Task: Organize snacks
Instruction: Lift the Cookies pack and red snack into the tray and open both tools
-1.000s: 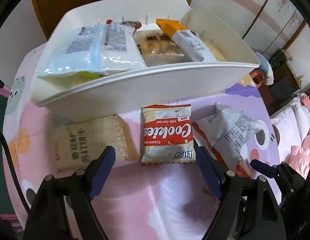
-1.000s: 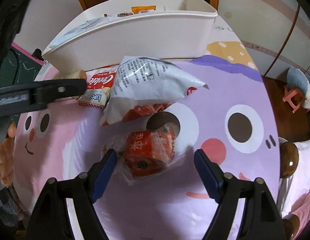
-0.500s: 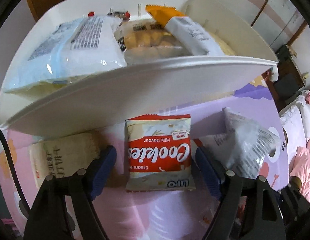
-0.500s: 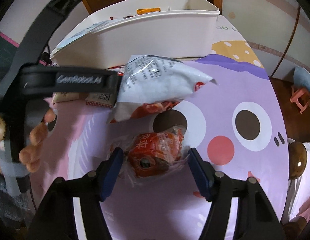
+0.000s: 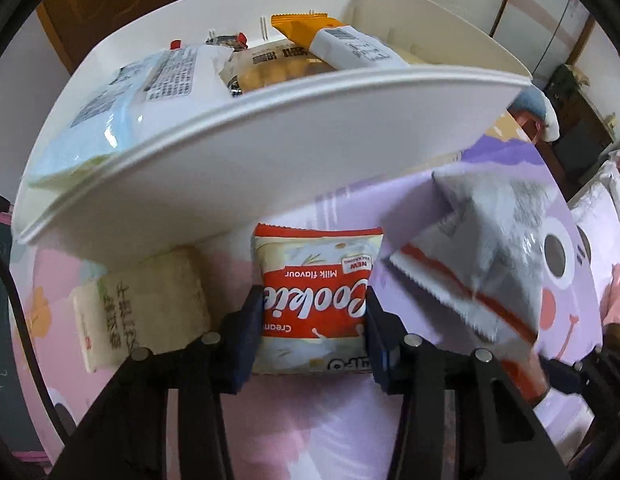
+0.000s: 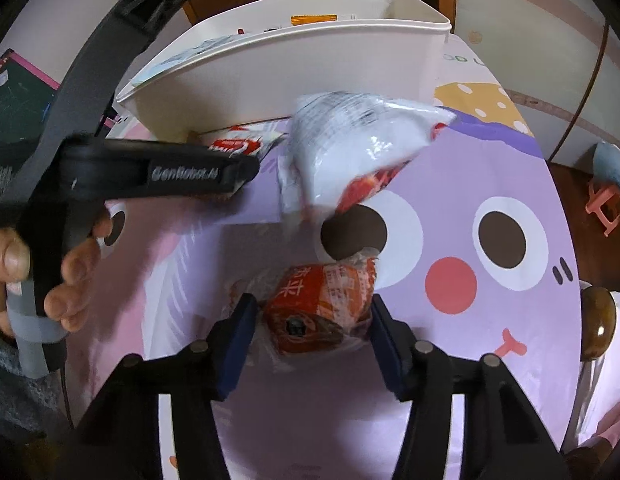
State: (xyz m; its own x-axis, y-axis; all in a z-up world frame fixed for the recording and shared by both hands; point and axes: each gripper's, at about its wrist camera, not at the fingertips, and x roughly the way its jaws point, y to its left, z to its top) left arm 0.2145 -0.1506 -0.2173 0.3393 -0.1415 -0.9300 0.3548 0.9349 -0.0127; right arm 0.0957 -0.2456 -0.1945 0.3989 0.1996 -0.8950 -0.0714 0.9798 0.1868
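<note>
The white bin [image 5: 270, 152] already holds several packets, so the sorting is well under way, but 4 snacks are out on the cartoon mat [image 6: 489, 320] in front of it. Both hands go in at once here! The left gripper [image 5: 313, 320] has just been closing and its pads now press both sides of the cookie pack [image 5: 315, 280], which lies flat just before the bin wall, a beige pack [image 5: 142, 304] beside it. The right gripper [image 6: 311, 320] has been closing too, jaws flanking the orange packet [image 6: 321, 304]; pads look right at its wrapper, but a firm pinch I cannot confirm. The white-and-red bag [image 6: 349, 152] sits between them, waiting. Lifts into the bin should come next.
</note>
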